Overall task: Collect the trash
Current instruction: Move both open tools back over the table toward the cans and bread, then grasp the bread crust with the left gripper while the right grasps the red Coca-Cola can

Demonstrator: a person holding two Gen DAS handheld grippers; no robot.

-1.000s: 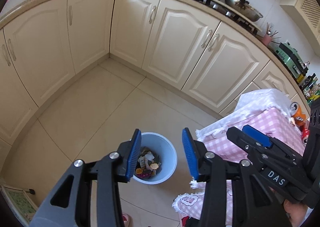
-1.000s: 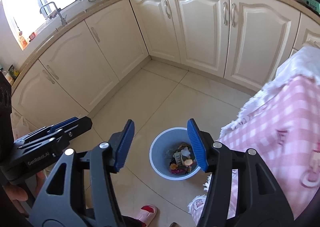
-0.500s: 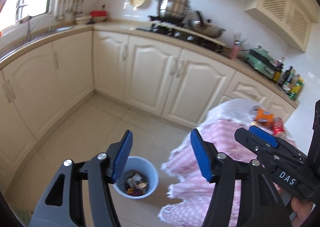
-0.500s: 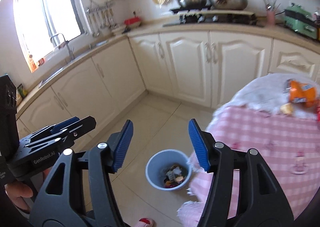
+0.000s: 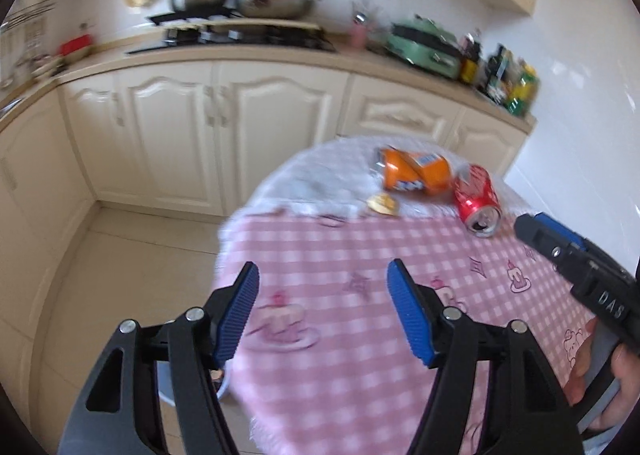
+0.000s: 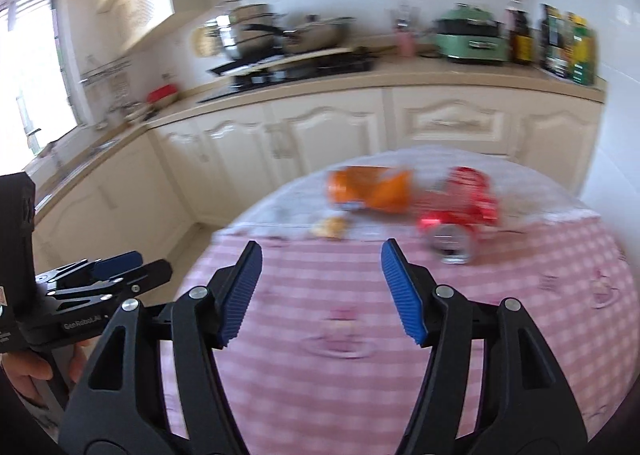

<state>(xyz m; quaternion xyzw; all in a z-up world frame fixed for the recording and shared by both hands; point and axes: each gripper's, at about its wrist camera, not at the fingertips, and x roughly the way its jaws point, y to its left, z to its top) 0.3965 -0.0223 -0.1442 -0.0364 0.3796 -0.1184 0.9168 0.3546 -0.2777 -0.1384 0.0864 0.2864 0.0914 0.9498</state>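
Currently, left gripper (image 5: 322, 313): jaws spread wide, holding nothing, above the tablecloth's (image 5: 360, 255) near edge.
Right gripper (image 6: 320, 291): likewise spread and empty.
Orange can (image 5: 416, 174): crushed, near the far edge.
Red can (image 5: 477, 199): just right of it, on its side.
Yellowish scrap (image 5: 383, 203): just in front of the orange can.

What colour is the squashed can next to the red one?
Orange, with a blue label: the crushed orange can shows best in the left wrist view.

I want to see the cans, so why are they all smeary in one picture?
Right wrist view: the camera was moving, so the orange can and red can are streaked sideways, while the claw stays sharp. Left wrist view: less blur, so the orange can and red can look clearer. Both views bend the edges.
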